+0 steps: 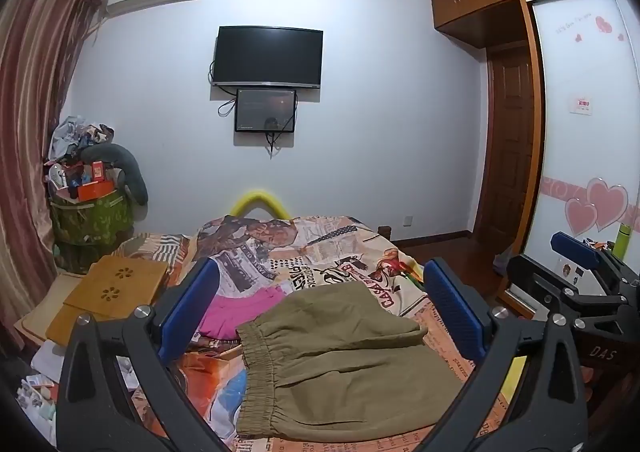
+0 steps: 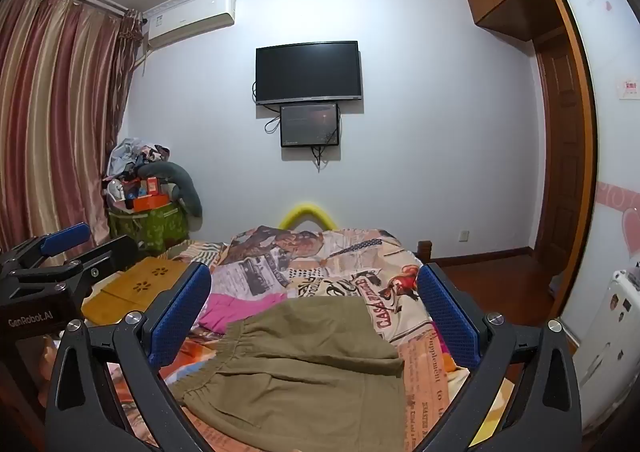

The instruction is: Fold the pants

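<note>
Olive-green pants (image 1: 340, 364) with an elastic waistband lie folded on the patterned bedspread (image 1: 320, 248); they also show in the right wrist view (image 2: 304, 364). My left gripper (image 1: 320, 312) is open and empty, held above the pants with its blue pads wide apart. My right gripper (image 2: 316, 312) is open and empty too, also above the pants. The right gripper shows at the right edge of the left wrist view (image 1: 576, 268). The left gripper shows at the left edge of the right wrist view (image 2: 60, 252).
A pink garment (image 1: 244, 308) lies on the bed beyond the pants. A wooden lap tray (image 1: 112, 292) sits at the bed's left. A full green hamper (image 1: 90, 220) stands in the corner by the curtain. A wardrobe (image 1: 580, 132) stands at the right.
</note>
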`<state>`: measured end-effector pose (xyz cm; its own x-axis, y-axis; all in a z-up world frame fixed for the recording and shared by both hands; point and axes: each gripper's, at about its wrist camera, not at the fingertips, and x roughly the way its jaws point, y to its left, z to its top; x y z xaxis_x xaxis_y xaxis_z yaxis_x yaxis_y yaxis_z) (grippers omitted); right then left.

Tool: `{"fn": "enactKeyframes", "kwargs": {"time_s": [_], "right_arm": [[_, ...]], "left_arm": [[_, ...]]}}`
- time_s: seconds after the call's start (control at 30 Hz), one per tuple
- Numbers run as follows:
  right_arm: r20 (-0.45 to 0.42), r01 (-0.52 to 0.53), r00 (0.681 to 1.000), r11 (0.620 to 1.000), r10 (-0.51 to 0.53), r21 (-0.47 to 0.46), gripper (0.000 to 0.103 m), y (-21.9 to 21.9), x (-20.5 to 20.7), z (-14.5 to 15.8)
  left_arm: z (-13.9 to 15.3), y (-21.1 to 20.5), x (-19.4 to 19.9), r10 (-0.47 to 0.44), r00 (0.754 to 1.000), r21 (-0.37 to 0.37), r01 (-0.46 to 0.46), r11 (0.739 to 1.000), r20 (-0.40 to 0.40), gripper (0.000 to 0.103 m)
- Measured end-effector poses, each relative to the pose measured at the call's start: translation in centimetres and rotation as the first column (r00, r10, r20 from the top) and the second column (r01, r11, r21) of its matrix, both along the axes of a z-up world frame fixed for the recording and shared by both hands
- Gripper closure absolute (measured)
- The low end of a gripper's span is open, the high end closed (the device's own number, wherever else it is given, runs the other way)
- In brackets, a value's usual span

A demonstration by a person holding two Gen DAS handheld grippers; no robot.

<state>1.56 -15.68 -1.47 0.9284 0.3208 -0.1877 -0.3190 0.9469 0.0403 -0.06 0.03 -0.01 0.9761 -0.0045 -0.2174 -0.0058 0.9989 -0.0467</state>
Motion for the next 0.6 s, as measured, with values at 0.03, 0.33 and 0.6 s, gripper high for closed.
{"fn": "enactKeyframes", "kwargs": {"time_s": [0.03, 0.33, 0.6], "right_arm": [[0.000, 0.000, 1.000, 1.000, 0.000, 0.002, 0.000, 0.0, 0.0, 0.0], [0.007, 0.004, 1.000, 1.000, -0.004, 0.001, 0.001, -0.1, -0.6, 0.2], [-0.009, -0.001, 1.000, 1.000, 0.001, 0.004, 0.001, -0.1, 0.0, 0.1]], "left_arm": [[0.0, 0.0, 0.0, -0.001, 1.000, 0.002, 0.001, 1.000, -0.001, 0.000], [-0.1, 0.1, 0.2, -0.002, 1.000, -0.005, 0.002, 1.000, -0.014, 0.000], [-0.1, 0.1, 0.2, 0.004, 1.000, 0.002, -0.004, 1.000, -0.009, 0.000]]}}
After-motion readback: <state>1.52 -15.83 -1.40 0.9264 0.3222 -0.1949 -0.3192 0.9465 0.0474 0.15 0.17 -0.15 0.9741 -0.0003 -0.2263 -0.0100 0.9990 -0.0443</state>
